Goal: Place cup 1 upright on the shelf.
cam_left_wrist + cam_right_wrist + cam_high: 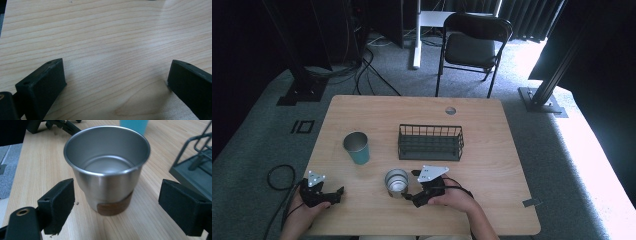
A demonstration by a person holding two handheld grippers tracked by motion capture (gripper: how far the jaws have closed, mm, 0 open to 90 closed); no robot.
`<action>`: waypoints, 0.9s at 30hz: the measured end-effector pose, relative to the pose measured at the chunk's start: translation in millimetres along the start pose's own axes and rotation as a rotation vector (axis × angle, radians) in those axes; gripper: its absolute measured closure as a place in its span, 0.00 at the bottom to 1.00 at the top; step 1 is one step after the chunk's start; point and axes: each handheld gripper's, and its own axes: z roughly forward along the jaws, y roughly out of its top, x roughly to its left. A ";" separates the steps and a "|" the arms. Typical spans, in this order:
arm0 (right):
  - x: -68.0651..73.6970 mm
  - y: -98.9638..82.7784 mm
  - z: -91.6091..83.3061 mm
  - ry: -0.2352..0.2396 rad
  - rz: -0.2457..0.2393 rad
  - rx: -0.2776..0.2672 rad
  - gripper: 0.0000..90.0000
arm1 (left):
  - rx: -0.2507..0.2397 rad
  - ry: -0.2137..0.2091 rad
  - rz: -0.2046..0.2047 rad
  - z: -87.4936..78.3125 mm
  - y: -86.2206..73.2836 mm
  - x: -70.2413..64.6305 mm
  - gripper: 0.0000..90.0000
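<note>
The steel cup (107,170) stands upright on the wooden table (492,150), near my edge of it, and my right gripper (411,189) is at its side. In the right gripper view my jaws are spread wide — one black pad low at the left, the other low at the right — and the cup sits between them, a little ahead of the pads. Neither pad touches it; bare wood shows on both sides of the cup's brown base band. It is empty, its mouth open upward.

My left gripper (332,196) rests near the left front corner of the table, well apart from the cup. In the left gripper view its jaws are also spread wide, with plain wood grain between them — they hold nothing.

Counting what stands on the table in the high view: two cups, the steel one (396,182) and a teal cup (357,147) farther back and to the left, and one dark wire basket (430,143) behind the steel cup, toward the middle of the table. The teal cup is upright too, apart from both the basket and the steel cup. Two grippers, one in each of my hands.
</note>
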 end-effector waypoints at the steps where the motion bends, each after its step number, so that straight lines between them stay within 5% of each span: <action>1: 0.4 0.6 0.9 0.001 0.000 -0.001 0.15 | 0.000 0.000 0.000 0.0 0.0 0.0 0.02; 27: 9.6 14.3 30.2 0.003 -0.006 -0.046 0.15 | 0.000 0.000 0.000 0.0 0.0 0.1 0.02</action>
